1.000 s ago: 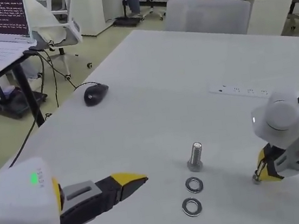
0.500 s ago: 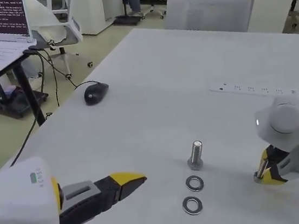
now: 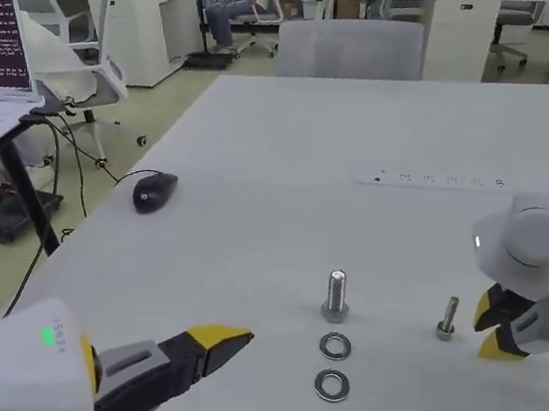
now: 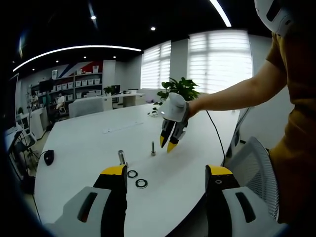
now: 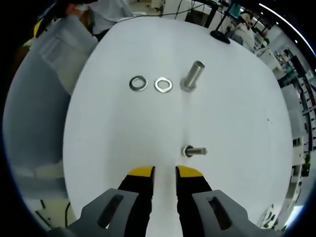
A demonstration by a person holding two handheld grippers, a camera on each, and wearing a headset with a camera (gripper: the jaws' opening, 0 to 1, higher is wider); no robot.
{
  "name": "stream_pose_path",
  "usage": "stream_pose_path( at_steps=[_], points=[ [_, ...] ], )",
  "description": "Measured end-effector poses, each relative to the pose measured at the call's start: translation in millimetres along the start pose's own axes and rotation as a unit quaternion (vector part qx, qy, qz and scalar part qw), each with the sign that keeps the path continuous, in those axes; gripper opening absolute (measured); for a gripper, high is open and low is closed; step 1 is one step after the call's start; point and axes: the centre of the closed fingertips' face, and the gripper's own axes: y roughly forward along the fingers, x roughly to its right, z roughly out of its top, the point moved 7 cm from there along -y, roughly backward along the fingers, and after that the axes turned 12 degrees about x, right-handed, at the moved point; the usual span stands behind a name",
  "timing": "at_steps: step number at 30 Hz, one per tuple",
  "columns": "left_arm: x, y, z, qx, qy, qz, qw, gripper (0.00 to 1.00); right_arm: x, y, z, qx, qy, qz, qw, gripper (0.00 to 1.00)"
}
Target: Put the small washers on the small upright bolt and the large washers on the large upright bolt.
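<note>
Right gripper point(image 5: 165, 174): jaws narrowly parted, empty, just short of small bolt point(image 5: 195, 151), which stands upright. Left gripper point(image 4: 167, 173): jaws wide, empty. Two washers point(image 3: 334, 346) flat beside large bolt point(image 3: 336, 295). Advise: pinch washer by rim, lower level over thread, avoid toppling bolts. Table point(image 3: 254, 198) white, smooth; mouse point(image 3: 155, 191), power strip point(image 3: 437, 183). Open office.

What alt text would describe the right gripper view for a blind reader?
The right gripper, its yellow-tipped jaws slightly apart, points at a small upright bolt on a white table. Beyond it stand a large bolt and, beside that, two flat washers.
</note>
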Motion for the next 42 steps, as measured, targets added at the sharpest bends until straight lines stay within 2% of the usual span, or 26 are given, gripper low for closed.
stream_pose_path(
  at_steps=[6, 9, 12, 17, 21, 28, 30, 36, 42],
  points=[
    [3.9, -3.8, 3.3, 0.005, 0.006, -0.002, 1.0, 0.64, -18.6, 5.1, 22.9, 0.024, -0.003, 0.018, 0.9995, 0.18],
    [5.1, -6.7, 3.8, 0.009, 0.005, -0.002, 0.9999, 0.64, -24.2, 9.6, 39.5, 0.051, 0.004, 0.026, 0.9984, 0.18],
    [5.3, -10.5, 5.0, 0.009, 0.009, 0.0, 0.9999, 0.64, -26.0, 15.8, 52.8, 0.057, -0.003, 0.031, 0.9979, 0.19],
    [3.7, -13.1, 9.3, 0.019, 0.01, 0.009, 0.9997, 0.64, -32.0, 35.2, 74.7, 0.06, -0.019, 0.057, 0.9964, 0.23],
    [2.0, -13.7, 11.0, 0.015, 0.017, 0.01, 0.9997, 0.64, -35.5, 51.4, 89.3, 0.06, -0.03, 0.077, 0.9948, 0.24],
    [-2.6, -16.3, 8.3, 0.017, 0.015, 0.018, 0.9996, 0.64, -33.1, 71.7, 105.1, 0.057, -0.038, 0.101, 0.9925, 0.29],
    [-3.7, -17.0, 5.6, 0.015, 0.012, 0.021, 0.9996, 0.64, -31.2, 75.3, 107.5, 0.06, -0.038, 0.1, 0.9924, 0.31],
    [-8.9, -18.8, -2.4, 0.008, 0.006, 0.032, 0.9995, 0.64, -31.1, 89.7, 111.2, 0.051, -0.039, 0.111, 0.9917, 0.34],
    [-13.4, -18.7, -4.8, 0.004, 0.001, 0.037, 0.9993, 0.64, -29.8, 96.6, 110.1, 0.042, -0.041, 0.113, 0.9919, 0.34]
  ],
)
